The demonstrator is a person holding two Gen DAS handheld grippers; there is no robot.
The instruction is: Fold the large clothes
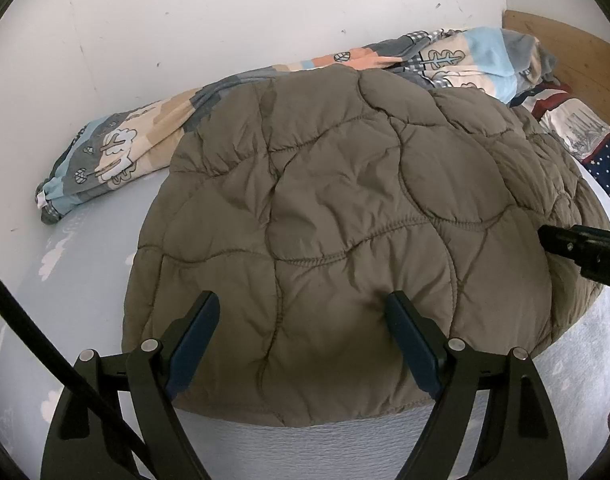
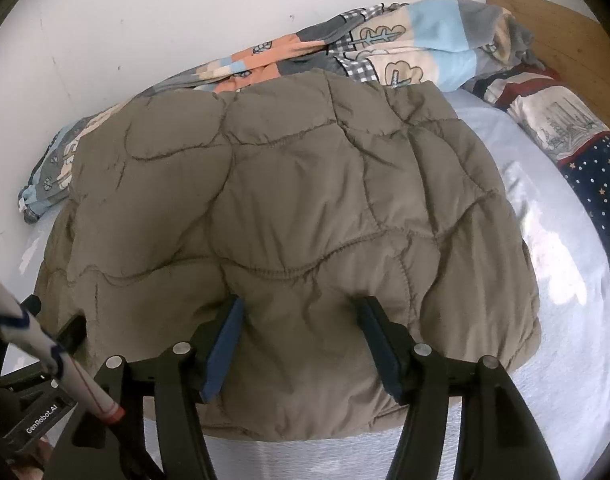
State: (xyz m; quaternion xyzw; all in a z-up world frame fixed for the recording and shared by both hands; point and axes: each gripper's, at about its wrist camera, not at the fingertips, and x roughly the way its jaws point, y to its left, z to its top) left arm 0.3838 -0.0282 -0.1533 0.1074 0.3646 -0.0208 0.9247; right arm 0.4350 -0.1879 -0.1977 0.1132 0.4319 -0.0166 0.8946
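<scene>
Bed (image 1: 85,280): pale blue sheet. Jacket (image 1: 345,208): brown quilted, folded, lying mid-bed. Blanket (image 1: 117,152): patterned, bunched against wall behind jacket. Your left gripper (image 1: 303,304) and right gripper (image 2: 301,308): both spread wide, tips pressing jacket's near edge.

Light was soft, even daylight; brightest patches fell on bed sheet (image 2: 545,240) at right. Jacket (image 1: 345,220) cast faint shadow. Focus was sharp throughout. Fisheye bent edges, dark vignette filled corners.

Both wrist views close above the jacket (image 1: 325,220) (image 2: 289,216), facing the wall (image 1: 225,12), sharing the duvet (image 1: 445,60).
</scene>
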